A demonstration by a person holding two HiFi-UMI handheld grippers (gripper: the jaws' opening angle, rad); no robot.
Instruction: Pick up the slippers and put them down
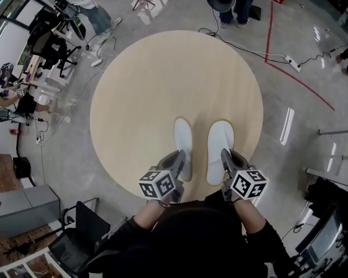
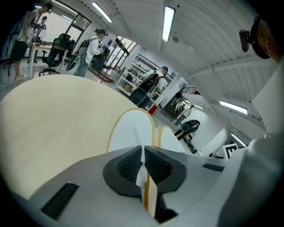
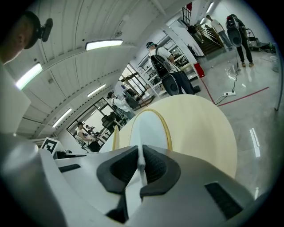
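Two white slippers lie side by side near the front edge of the round table in the head view. My left gripper is shut on the heel of the left slipper. My right gripper is shut on the heel of the right slipper. In the left gripper view the left gripper pinches the left slipper's thin white edge, and the right slipper lies beside it. In the right gripper view the right gripper clamps the right slipper the same way, toe pointing away.
Beige tabletop stretches beyond the slippers. Around the table are grey floor, cables with a power strip, red floor tape, office chairs at the left, and people standing at the far side. My own body is right against the table's near edge.
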